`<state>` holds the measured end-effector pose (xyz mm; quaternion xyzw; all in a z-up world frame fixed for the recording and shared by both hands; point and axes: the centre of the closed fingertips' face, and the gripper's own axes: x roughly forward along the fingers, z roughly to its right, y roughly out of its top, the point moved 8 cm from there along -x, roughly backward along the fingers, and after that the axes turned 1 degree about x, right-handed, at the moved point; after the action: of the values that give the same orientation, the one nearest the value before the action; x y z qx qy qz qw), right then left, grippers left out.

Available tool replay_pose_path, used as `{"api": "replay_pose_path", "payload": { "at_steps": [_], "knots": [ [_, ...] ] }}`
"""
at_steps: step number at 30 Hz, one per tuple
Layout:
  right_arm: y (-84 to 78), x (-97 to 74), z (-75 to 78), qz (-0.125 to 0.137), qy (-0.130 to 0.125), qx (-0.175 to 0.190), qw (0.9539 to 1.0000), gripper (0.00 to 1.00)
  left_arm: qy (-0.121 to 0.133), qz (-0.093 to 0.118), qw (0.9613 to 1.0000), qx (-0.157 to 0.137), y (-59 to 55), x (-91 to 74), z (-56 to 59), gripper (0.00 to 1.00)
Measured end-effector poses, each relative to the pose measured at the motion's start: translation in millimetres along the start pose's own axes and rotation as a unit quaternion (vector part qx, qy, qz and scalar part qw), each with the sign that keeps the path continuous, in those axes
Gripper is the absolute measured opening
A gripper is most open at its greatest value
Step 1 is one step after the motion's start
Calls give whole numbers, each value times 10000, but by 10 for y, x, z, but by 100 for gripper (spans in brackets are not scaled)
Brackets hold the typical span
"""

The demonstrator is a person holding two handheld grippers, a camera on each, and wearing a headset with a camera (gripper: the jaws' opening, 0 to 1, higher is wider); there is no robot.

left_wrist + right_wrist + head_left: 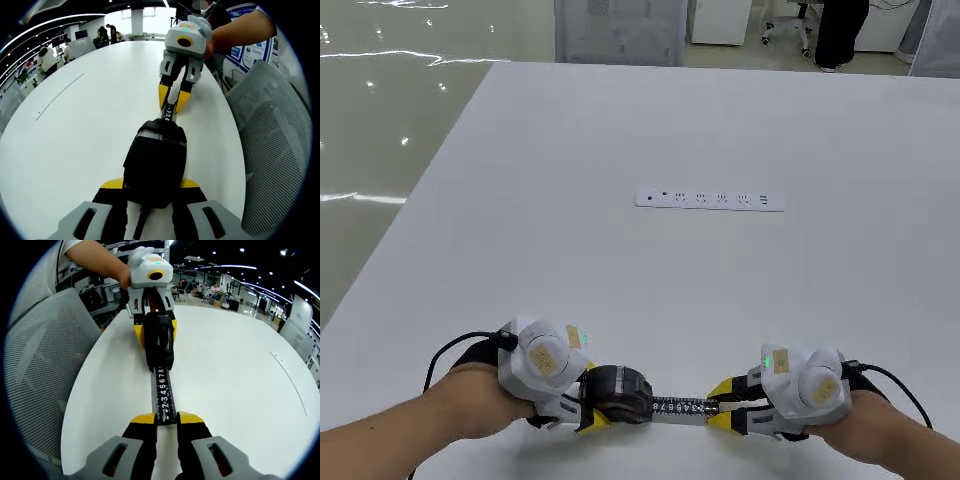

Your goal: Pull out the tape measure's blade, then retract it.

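Observation:
A black tape measure case (617, 392) rests near the table's front edge, gripped by my left gripper (588, 405), whose yellow-tipped jaws are shut on its sides (155, 165). A short length of blade (682, 406) with printed numbers runs right from the case. My right gripper (720, 403) is shut on the blade's end (164, 412). In the right gripper view the case (159, 340) and the left gripper (147, 277) face me. In the left gripper view the right gripper (172, 100) faces me across the blade (169, 114).
A white power strip (710, 199) lies flat in the middle of the white table (720, 130). A grey mesh chair (40, 365) stands by the table's near edge. Glossy floor lies to the left; people and desks are far off.

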<state>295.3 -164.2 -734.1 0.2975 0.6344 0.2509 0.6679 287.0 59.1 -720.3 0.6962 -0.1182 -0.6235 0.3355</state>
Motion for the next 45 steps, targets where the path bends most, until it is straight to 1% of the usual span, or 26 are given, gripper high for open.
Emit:
{"api": "replay_pose_path", "payload": {
  "at_steps": [30,39,45],
  "knots": [
    [-152,-180,18,-40,-115,145,9998,10,13,8,10000,-35,-3,0,4,31],
    [-239,-261,37,-93,-179,175,9996,10,8,23,10000,-68,-3,5,0,31],
    [-259,-298,37,-129,-198,170,9996,10,3,42,10000,-83,-3,7,0,31]
  ]
}}
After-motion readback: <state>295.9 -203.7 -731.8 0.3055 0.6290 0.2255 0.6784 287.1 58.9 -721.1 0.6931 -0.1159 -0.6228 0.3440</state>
